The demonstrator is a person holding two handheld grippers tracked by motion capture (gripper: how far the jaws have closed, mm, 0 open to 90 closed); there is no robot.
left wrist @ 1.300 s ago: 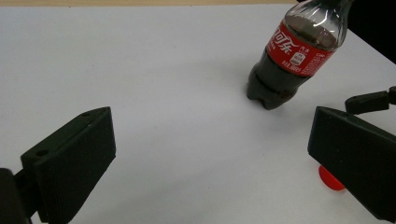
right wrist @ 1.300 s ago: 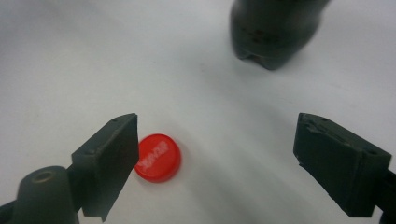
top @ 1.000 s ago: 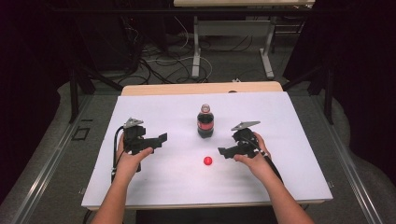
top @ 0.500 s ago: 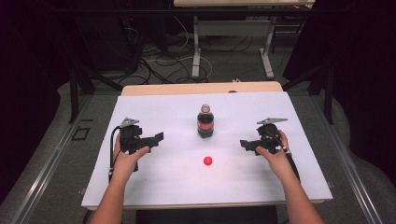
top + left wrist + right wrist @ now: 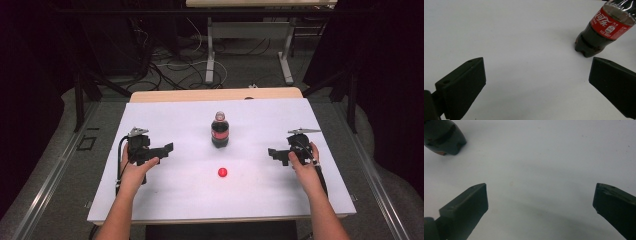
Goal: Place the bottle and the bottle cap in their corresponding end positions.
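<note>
A dark cola bottle [image 5: 219,131] with a red label stands upright near the middle of the white table [image 5: 175,115]; its neck has no cap on it. A small red cap [image 5: 222,172] lies on the table in front of the bottle. My left gripper [image 5: 168,149] is left of the bottle, jaws wide apart and empty, with the bottle [image 5: 602,30] ahead at the upper right. My right gripper [image 5: 273,153] is at the right side of the table, open and empty. The bottle's base [image 5: 442,137] sits at the upper left of the right gripper view.
Beyond the table's far edge is a dark floor with cables [image 5: 175,65] and the metal legs of another table [image 5: 210,50]. A wooden strip [image 5: 215,94] runs along the far edge of the table.
My right gripper has moved away from the bottle to the right side of the table. The left gripper has drifted a little left and back. Bottle and cap have stayed put.
</note>
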